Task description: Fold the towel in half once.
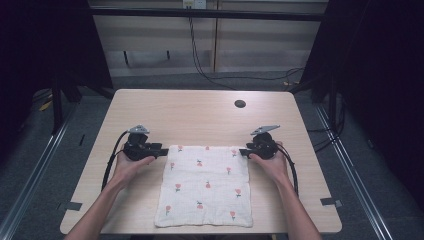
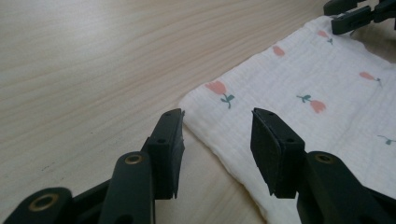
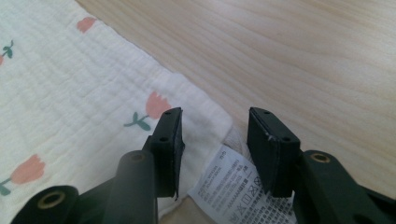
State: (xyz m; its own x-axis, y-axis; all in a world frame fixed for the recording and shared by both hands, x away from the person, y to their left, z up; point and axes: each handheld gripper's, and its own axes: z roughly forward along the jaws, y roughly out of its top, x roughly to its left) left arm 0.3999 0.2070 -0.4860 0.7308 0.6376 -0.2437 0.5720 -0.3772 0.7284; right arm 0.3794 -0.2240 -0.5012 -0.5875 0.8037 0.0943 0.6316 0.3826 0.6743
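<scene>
A white cloth (image 1: 205, 185) printed with small pink tulips lies flat on the light wooden table (image 1: 200, 115), near its front edge. My left gripper (image 1: 162, 150) sits low at the cloth's far left corner. Its jaws are open, and that corner (image 2: 198, 105) reaches into the gap between them (image 2: 217, 137) without being pinched. My right gripper (image 1: 242, 151) is at the far right corner, also open (image 3: 215, 137). The cloth corner (image 3: 205, 116) and a white care label (image 3: 233, 189) lie between its jaws. The right gripper's jaws (image 2: 355, 18) also appear far off in the left gripper view.
A round dark hole (image 1: 240, 104) is set in the tabletop toward the back. Black tape marks (image 1: 74, 205) (image 1: 331, 202) sit by the table's front corners. Cables (image 1: 235, 77) trail on the floor beyond the far edge, and metal rails (image 1: 35, 170) flank the table.
</scene>
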